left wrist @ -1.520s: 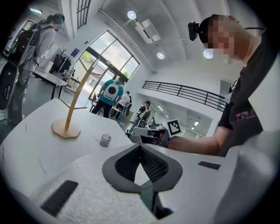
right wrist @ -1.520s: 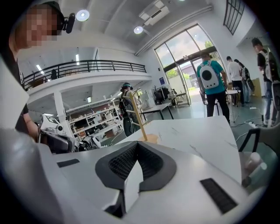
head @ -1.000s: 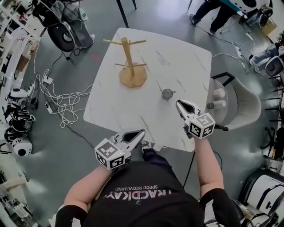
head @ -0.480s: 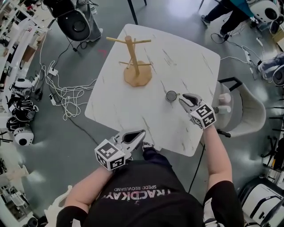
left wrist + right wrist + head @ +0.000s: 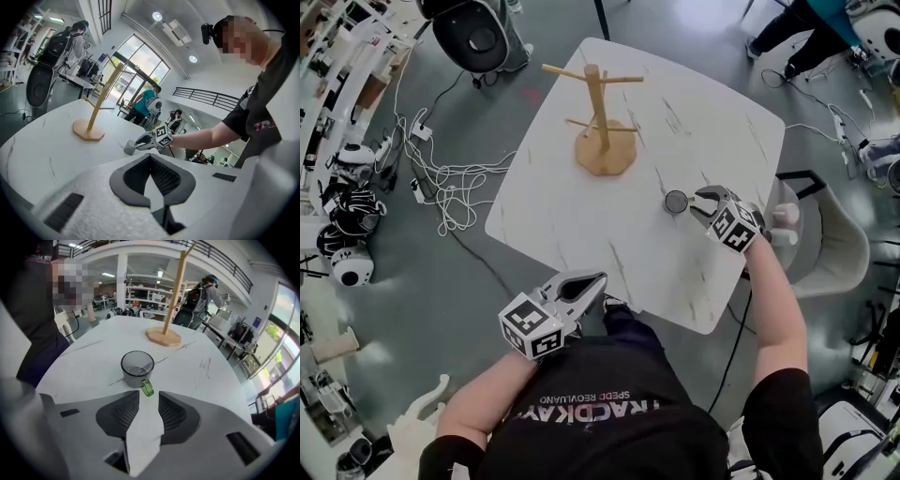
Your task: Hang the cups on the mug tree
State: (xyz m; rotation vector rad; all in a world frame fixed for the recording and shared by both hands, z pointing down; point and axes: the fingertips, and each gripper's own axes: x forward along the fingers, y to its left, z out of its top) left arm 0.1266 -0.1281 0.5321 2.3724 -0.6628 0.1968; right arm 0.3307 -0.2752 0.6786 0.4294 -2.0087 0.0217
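Forward over the desk (image 5: 703, 103) is where the right gripper (image 5: 701, 199) has gone since a second ago; it was well short of the glass cup (image 5: 676, 201) then, and its tips now sit just beside it. The left gripper (image 5: 596, 278) has kept its place at the near desk edge, low in the head view.

In the right gripper view the right gripper (image 5: 144, 397) has its jaws apart with nothing clamped. The cup's green handle (image 5: 147, 388) points straight at the gap and reaches its mouth, while the glass cup (image 5: 137, 366) stands upright on the desk (image 5: 89, 357) just ahead of the tips. I cannot tell whether the pads touch the handle.

In its own view the left gripper (image 5: 150, 156) has its jaws closed tip to tip, with nothing between them.

The mug tree (image 5: 602, 117) stands upright in the upper middle of the head view, well apart from the cup, with all its pegs bare. From the right gripper it rises behind the cup (image 5: 171, 301), and from the left gripper it shows at upper left (image 5: 96, 110), with the cup (image 5: 130, 147) at centre.

White cables (image 5: 441, 183) lie tangled on the floor at the left of the head view. A pale chair (image 5: 839, 244) stands at the desk's right edge.
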